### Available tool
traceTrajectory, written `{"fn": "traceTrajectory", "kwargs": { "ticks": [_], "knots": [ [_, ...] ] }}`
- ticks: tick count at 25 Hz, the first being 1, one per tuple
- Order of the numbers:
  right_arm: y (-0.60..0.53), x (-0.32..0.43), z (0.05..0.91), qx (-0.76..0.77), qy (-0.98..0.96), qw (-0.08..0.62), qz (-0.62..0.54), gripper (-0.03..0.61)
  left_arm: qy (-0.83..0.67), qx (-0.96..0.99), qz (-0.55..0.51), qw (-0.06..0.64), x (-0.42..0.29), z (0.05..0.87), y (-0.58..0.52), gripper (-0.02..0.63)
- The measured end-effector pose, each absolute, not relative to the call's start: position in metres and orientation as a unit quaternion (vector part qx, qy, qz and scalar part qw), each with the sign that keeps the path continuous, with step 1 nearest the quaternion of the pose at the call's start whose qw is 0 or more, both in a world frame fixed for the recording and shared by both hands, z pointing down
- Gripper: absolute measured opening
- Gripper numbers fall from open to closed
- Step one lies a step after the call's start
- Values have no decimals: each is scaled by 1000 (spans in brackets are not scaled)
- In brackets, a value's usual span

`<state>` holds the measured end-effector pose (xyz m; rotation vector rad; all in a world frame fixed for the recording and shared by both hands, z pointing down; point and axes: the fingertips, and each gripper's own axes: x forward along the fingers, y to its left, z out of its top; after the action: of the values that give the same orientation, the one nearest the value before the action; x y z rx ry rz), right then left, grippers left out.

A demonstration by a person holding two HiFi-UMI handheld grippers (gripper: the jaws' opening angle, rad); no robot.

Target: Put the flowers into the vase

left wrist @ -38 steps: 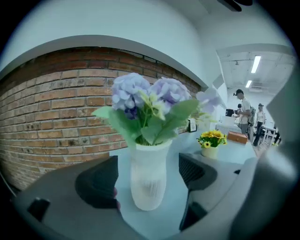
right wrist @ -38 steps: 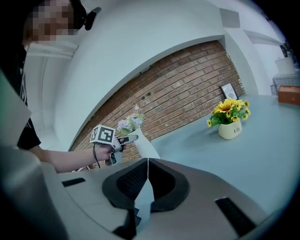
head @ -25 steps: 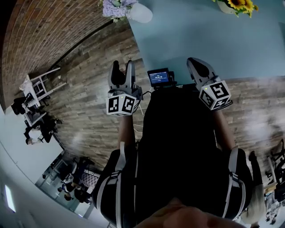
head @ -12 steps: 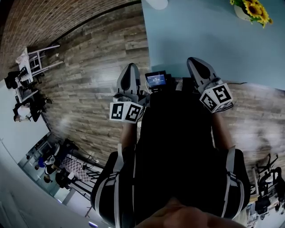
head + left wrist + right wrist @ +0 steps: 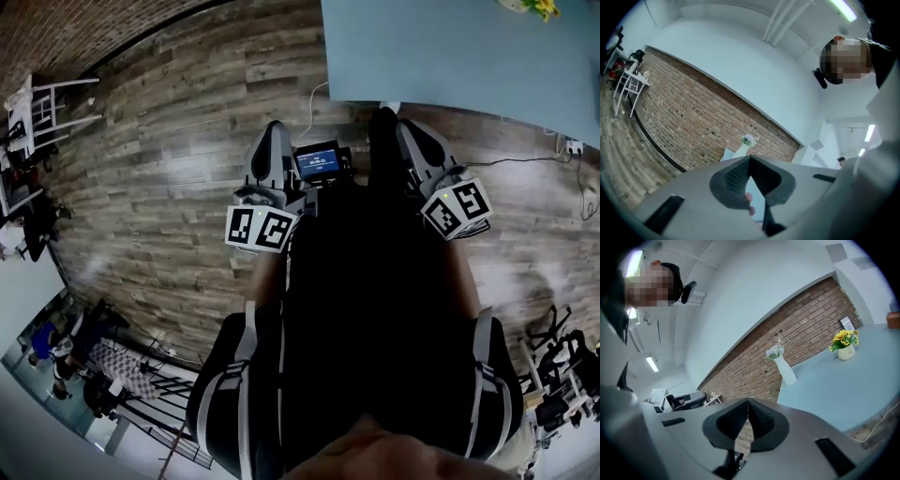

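Now your left gripper [image 5: 750,158] and right gripper [image 5: 747,400] are closed and empty; the pale lilac flowers [image 5: 774,351], likely light and crushable, best pinched low on their stems, stand far off in the tall white vase [image 5: 786,369].

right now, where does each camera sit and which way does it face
Head view: on the person's head, facing steeply down at floor and table edge; shows torso, left gripper, right gripper.
Left gripper view: on the left gripper, facing along its shut jaws toward the brick wall and vase; head shows upper right.
Right gripper view: on the right gripper, facing across the table to vase and sunflowers; head upper left.
Shared: both gripper views show vase and brick wall.
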<state>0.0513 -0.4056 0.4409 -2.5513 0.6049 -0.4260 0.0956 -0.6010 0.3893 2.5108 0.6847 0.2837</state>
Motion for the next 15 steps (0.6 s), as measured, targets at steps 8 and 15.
{"fn": "traceTrajectory", "kwargs": {
  "ticks": [8, 15],
  "knots": [
    [-462, -67, 439, -941, 190, 205, -191, 20, 262, 912, 109, 298, 13, 391, -644, 18],
    [-489, -93, 420, -945, 225, 152, -182, 18, 289, 908, 100, 286, -32, 379, -634, 18]
  ]
}}
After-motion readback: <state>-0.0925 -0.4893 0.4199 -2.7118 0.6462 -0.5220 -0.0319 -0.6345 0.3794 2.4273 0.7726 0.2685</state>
